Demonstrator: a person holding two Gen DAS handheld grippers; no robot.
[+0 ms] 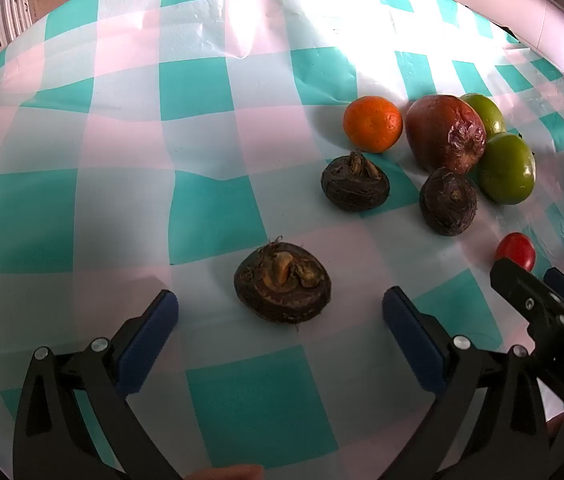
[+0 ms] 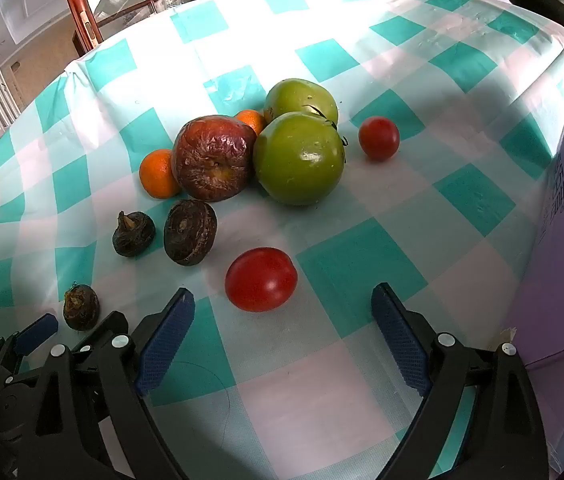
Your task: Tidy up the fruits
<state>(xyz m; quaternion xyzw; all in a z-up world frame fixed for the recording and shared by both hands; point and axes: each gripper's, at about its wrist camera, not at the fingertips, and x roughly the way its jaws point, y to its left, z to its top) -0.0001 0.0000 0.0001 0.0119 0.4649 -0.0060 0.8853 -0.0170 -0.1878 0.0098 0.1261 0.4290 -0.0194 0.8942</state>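
Note:
Fruits lie on a teal-and-white checked tablecloth. My left gripper is open, and a dark water chestnut sits just ahead between its blue pads, untouched. Farther off lie two more water chestnuts, an orange, a wrinkled red apple and two green tomatoes. My right gripper is open too, with a red tomato just ahead between its pads, not gripped. Beyond stand the wrinkled apple, green tomatoes, oranges and a small red tomato.
A purple box stands at the right edge of the table. The right gripper's fingers reach into the left wrist view beside a small red tomato. A dark pan and wooden furniture lie beyond the far table edge.

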